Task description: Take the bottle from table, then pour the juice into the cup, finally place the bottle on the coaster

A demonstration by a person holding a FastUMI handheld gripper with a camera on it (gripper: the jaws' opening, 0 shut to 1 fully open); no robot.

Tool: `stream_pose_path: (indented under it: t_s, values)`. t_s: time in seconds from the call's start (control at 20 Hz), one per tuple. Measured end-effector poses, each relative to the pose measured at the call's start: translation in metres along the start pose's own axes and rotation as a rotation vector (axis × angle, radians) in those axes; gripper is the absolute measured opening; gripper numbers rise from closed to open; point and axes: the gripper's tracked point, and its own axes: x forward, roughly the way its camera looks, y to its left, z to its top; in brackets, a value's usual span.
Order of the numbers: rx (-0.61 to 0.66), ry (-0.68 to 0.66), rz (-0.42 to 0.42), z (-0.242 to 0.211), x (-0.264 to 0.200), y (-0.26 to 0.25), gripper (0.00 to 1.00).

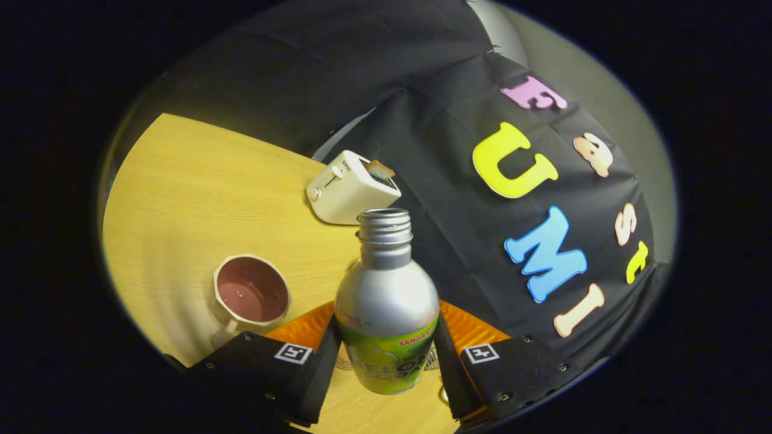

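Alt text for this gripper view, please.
The claw is shut on an open silver bottle, held above an orange coaster. A cup stands beside it on the wooden table, with a white toaster beyond.

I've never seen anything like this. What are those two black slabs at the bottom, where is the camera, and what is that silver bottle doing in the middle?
The camera rides on a hand-held gripper and looks forward along its two black fingers, the slabs you noticed. A person carries the tool; there is no robot arm. Both fingers press on an open silver bottle with a green label, so it is held between them. Beyond lies a tilted-looking wooden table. On it stand a cup with a reddish inside, beside the bottle, and a white toaster with toast in it, farther off. An orange coaster lies just behind the bottle.
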Motion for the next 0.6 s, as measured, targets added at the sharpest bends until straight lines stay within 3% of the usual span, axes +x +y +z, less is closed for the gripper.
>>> stream_pose_path:
  t_s: [0.35,0.6]
  values:
    - [0.26,-0.025,0.008,-0.009,0.006,-0.015,0.77]
    - [0.373,-0.069,-0.024,-0.012,0.006,-0.029,0.77]
